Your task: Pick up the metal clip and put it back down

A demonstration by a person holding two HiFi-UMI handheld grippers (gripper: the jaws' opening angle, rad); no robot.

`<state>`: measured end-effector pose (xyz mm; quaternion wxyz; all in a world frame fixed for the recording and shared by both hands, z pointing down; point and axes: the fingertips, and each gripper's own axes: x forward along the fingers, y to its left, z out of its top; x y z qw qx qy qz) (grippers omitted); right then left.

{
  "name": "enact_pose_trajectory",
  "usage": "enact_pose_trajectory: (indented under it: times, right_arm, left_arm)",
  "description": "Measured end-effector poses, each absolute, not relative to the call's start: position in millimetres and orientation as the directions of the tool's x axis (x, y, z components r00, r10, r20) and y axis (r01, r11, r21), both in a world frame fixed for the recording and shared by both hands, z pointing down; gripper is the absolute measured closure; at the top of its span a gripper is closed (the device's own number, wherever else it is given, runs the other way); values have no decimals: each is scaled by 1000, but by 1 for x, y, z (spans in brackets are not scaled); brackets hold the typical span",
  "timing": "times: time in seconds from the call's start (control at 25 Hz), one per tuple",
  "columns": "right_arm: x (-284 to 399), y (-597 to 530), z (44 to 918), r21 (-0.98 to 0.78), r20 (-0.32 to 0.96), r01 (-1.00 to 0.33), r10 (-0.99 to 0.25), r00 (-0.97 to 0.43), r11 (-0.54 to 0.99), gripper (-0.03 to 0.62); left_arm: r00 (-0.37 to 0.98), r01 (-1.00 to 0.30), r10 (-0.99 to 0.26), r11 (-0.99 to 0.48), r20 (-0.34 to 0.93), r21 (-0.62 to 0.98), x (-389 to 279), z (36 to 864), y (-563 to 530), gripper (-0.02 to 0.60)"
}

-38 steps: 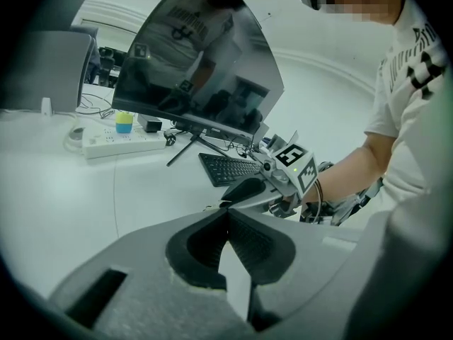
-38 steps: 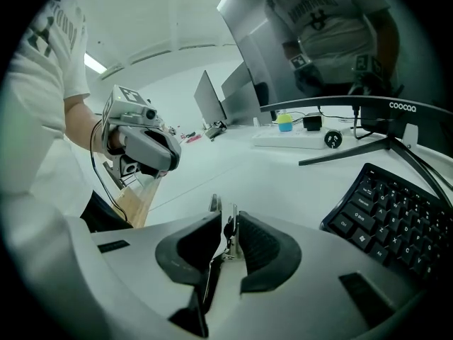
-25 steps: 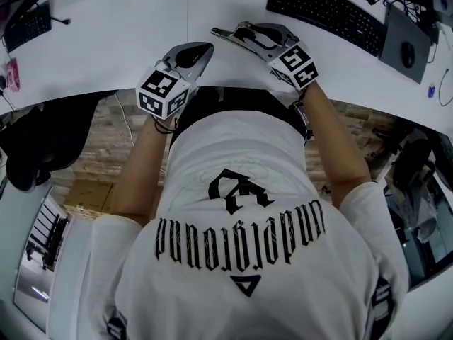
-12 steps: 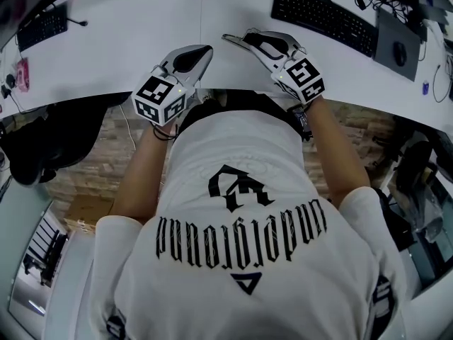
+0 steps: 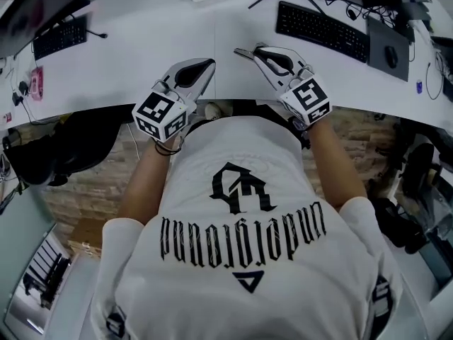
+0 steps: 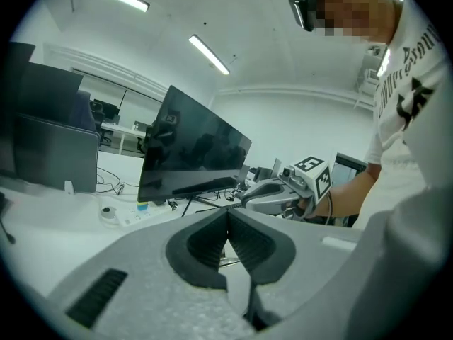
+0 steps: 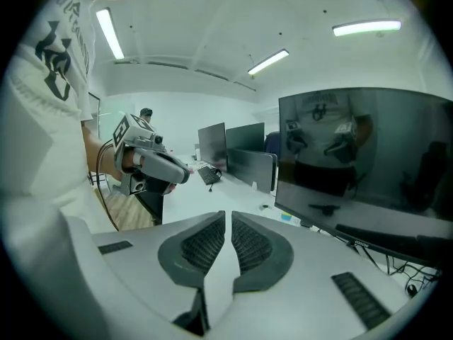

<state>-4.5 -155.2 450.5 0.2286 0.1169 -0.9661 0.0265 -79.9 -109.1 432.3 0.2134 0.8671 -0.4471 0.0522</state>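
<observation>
The left gripper (image 5: 204, 66) is pressing its jaws together on nothing, and the right gripper (image 5: 248, 52) is showing only a thin slit, also empty. No metal clip is showing anywhere on the desk (image 5: 141, 41), so reaching blind is risking a miss. The shirt (image 5: 241, 261) lettering is appearing upside down, unreadable

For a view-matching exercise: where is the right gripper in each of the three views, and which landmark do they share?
Head view: right gripper, above centre, slightly right.
Left gripper view: right gripper, just right of centre.
Right gripper view: right gripper, bottom centre, its own jaws.
Shared landmark: the white desk.
</observation>
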Motion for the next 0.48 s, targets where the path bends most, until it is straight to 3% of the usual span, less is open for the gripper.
enact_pose_trajectory:
  times: [0.48]
  right_arm:
    - [2, -100, 377, 98, 365, -358, -369, -855, 928, 579]
  left_arm:
    - [635, -766, -747, -577, 197, 283, -104, 383, -47, 569]
